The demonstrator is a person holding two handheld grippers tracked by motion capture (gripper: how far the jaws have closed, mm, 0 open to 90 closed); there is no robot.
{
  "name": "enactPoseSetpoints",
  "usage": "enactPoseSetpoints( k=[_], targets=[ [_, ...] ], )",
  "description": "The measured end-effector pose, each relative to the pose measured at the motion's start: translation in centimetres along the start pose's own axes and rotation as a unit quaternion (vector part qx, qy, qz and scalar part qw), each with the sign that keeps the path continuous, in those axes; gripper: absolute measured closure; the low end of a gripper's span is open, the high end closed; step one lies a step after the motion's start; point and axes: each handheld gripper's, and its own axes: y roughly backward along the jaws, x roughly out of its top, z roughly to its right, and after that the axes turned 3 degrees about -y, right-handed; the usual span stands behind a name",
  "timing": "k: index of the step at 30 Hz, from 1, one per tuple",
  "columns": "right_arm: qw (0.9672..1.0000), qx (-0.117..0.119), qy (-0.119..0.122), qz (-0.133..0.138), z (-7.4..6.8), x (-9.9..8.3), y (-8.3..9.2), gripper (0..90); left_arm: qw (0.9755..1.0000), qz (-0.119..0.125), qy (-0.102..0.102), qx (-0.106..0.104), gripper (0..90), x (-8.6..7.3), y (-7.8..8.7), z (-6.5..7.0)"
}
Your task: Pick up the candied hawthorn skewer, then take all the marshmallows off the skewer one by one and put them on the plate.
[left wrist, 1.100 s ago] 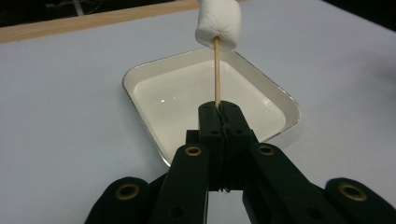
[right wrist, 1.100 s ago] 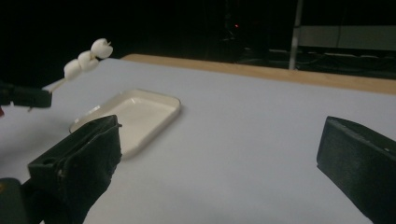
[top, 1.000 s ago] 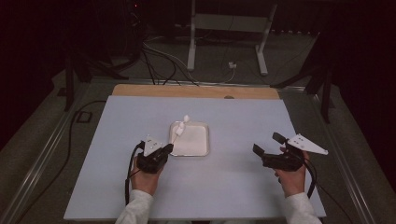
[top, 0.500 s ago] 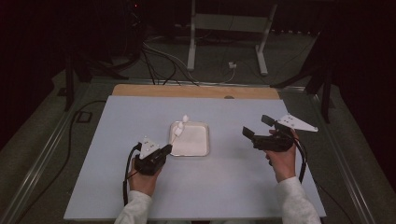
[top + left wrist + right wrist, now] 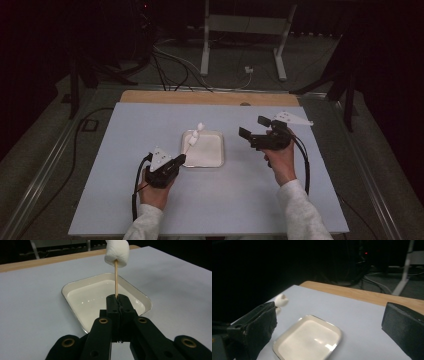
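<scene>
We see a marshmallow [image 5: 117, 253] stuck on a thin wooden skewer [image 5: 116, 280], held above the near-left part of a shallow white tray [image 5: 75, 287]. The left gripper view gives this best: the left claw [image 5: 117, 301] has its 2 jaws pressed together on the skewer's lower end, and the stick rises straight up from them. In the high view the same skewer [image 5: 191, 142] leans from the left claw [image 5: 181, 159] over the tray's [image 5: 212, 162] left rim, with the marshmallow [image 5: 200, 127] small and pale above the tray's far-left corner.

The tray sits near the middle of the pale bench [image 5: 125, 130], with a wooden strip [image 5: 165, 96] along the far edge.

The right claw [image 5: 255, 127] hangs in the air to the right of the tray, apart from it, jaws spread with nothing between them. Its own view looks across the tray [image 5: 287, 345] and catches the marshmallow [image 5: 281, 300] as a blurred white lump just past its left jaw.
</scene>
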Motion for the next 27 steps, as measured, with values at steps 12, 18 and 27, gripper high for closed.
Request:
enactPoseSetpoints(
  k=[12,18,27],
  targets=[
    [0.9982,0.045,-0.039,-0.011,-1.7,-0.4,-3.8,0.1,0.9998,0.014,-0.001,-0.010,90.0,0.1,0.1,0.2],
    [0.9957,0.061,-0.067,-0.021,-2.0,-1.1,-5.1,0.1,0.9998,0.017,0.000,-0.013,90.0,0.2,0.1,0.3],
    [0.9894,0.097,-0.101,-0.040,-2.4,-2.0,-6.3,12.3,0.9996,0.020,-0.005,-0.021,90.0,0.3,0.1,0.8]
  ],
)
